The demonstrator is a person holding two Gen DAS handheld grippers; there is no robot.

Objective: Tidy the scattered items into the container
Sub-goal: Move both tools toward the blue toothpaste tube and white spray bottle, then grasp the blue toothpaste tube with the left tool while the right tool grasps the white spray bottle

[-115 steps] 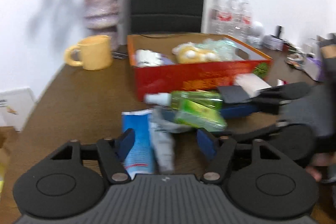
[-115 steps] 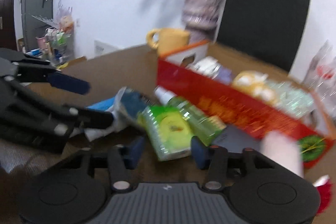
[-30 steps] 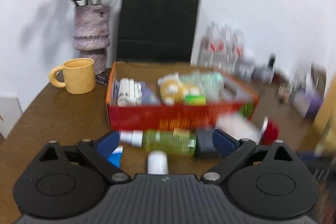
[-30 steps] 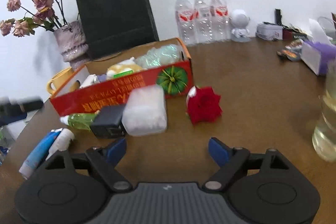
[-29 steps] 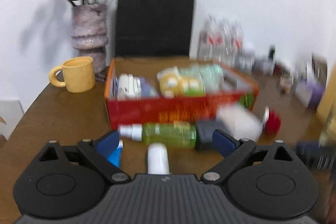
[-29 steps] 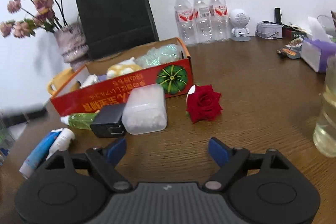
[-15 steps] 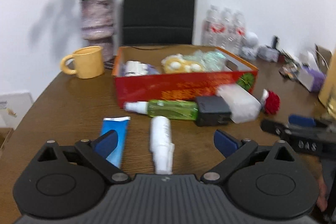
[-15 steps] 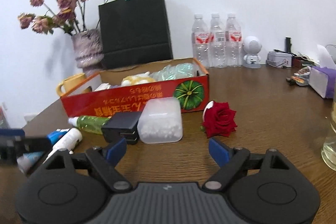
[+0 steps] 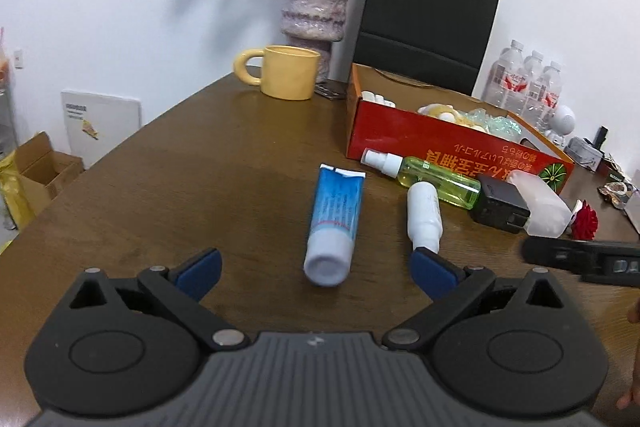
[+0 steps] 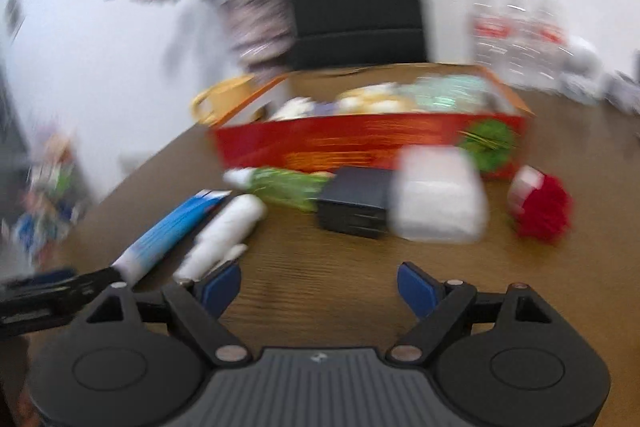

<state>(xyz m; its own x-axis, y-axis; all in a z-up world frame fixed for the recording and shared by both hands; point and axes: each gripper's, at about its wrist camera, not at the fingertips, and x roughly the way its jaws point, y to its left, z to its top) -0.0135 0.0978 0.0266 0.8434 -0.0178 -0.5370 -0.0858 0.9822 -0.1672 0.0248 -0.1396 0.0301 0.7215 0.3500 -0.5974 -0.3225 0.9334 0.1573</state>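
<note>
1. Left gripper is spread wide w/ nothing between its blue pads, low over the brown table.
2. Blue tube lies on the table just ahead of the left gripper, white cap end toward the camera, lined up w/ the gap but not inside it.
3. White bottle lies beside the tube on its right; its near end sits close to the left gripper's right-hand pad, touching or not I can't tell.
4. Green spray bottle lies along the front wall of the red box, white nozzle to the left.
5. Black block and clear plastic case sit side by side, touching, right of the spray bottle; red rose just past them.
6. Red box already holds several things: white bits, sth yellow, sth pale green.
7. Right gripper is also apart and empty; its view is blurred. It hangs over bare table short of the black block and the case.
8. Behind the box: yellow mug, vase w/ flowers, black paper bag, water bottles.
</note>
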